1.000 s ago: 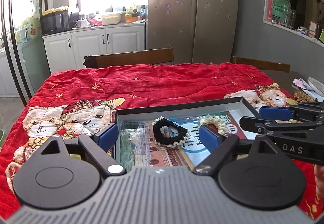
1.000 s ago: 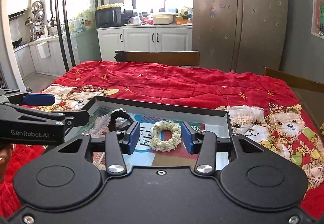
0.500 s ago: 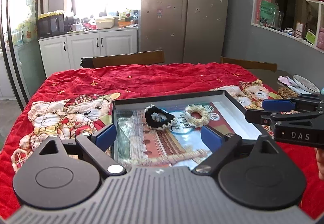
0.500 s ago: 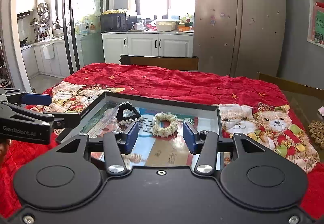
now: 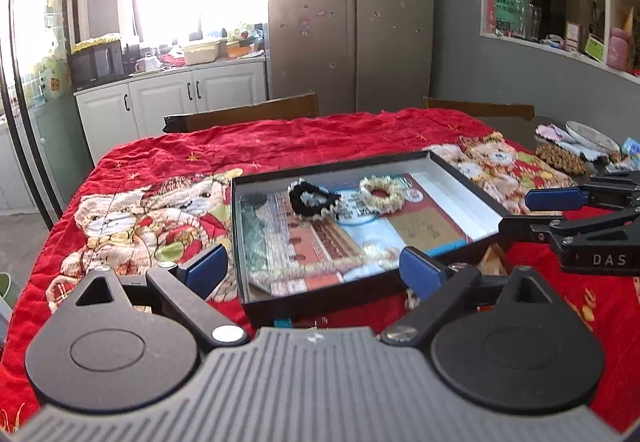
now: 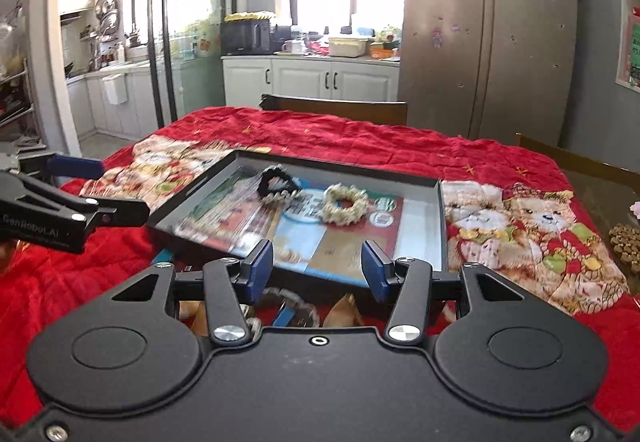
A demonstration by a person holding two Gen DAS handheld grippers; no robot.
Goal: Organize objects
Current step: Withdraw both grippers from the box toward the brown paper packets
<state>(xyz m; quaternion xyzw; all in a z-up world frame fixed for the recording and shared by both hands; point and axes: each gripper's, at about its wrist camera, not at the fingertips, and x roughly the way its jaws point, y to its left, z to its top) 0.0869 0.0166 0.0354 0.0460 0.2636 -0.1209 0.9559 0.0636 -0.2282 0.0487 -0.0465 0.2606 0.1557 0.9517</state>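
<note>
**Two scrunchies lying in the tray, both grippers standing off empty**

On the red bear-print blanket (image 5: 320,138) a shallow black tray (image 5: 464,186) is sitting, its long axis running left to right across both views and its near edge facing the grippers. Inside, on the printed lining, a black scrunchie (image 5: 312,198) and a cream scrunchie (image 5: 382,194) are lying flat, side by side near the far wall, apart from each other. Being rings, they are pointing no particular way; the black one is looking pinched toward one end.

Left gripper (image 5: 314,268) is hovering short of the tray's near edge, jaws spread wide with nothing between the pads. Right gripper (image 6: 318,268) is hovering likewise, jaws part open and holding nothing.

Judging from this layout, the tray is serving as the collecting spot, and both soft items are already resting in it. Something brown and blue is showing below the right gripper, under the tray's near edge, too hidden to name. Off the blanket's right side, a plate (image 5: 588,132) and a beaded mat (image 5: 560,160) are sitting untouched.
</note>
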